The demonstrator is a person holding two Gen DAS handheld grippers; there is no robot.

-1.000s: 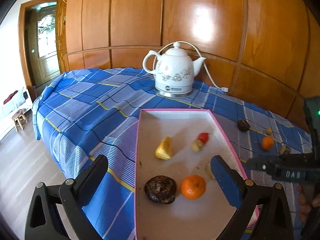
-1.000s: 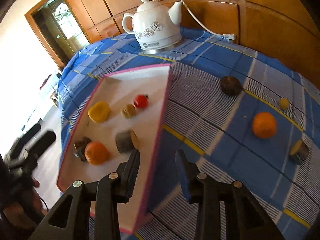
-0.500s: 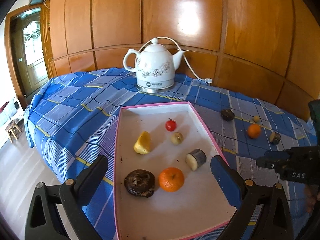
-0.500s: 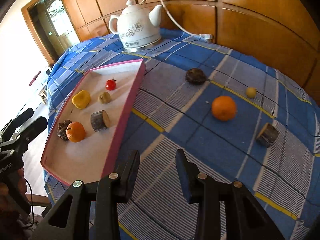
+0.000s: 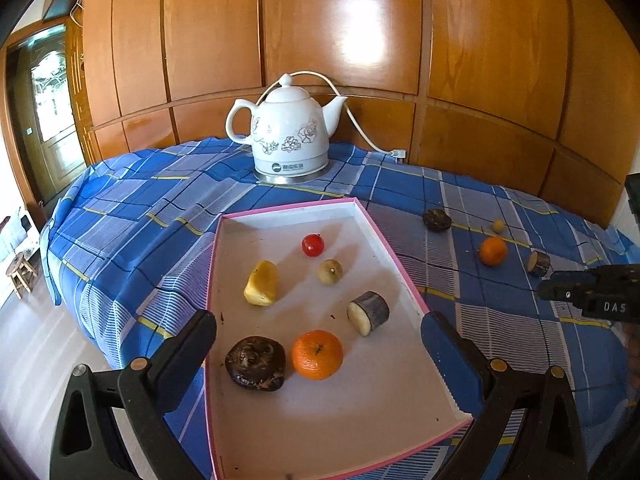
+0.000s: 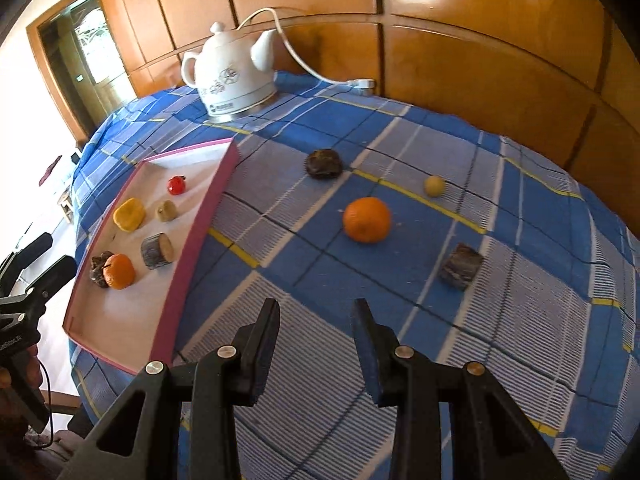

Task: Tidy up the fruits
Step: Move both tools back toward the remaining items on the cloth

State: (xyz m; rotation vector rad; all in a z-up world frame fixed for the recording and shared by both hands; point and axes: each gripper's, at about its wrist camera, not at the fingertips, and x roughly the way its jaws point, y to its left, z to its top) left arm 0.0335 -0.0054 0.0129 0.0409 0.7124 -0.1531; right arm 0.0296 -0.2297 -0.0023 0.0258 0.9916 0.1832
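A pink-rimmed white tray holds several fruits: an orange, a dark wrinkled fruit, a cut grey-skinned piece, a yellow piece, a small tan fruit and a red tomato. On the cloth right of the tray lie an orange, a dark fruit, a small yellow fruit and a cut grey piece. My left gripper is open and empty over the tray's near end. My right gripper is open and empty above the cloth, short of the loose orange.
A white electric kettle with its cord stands at the back of the blue checked tablecloth. Wood panelling rises behind. The table edge drops to the floor at the left, where a small stool stands.
The right gripper has swung right, from over the tray's edge to over the cloth facing the loose fruits. The left gripper has drawn back and turned, so the whole tray shows.
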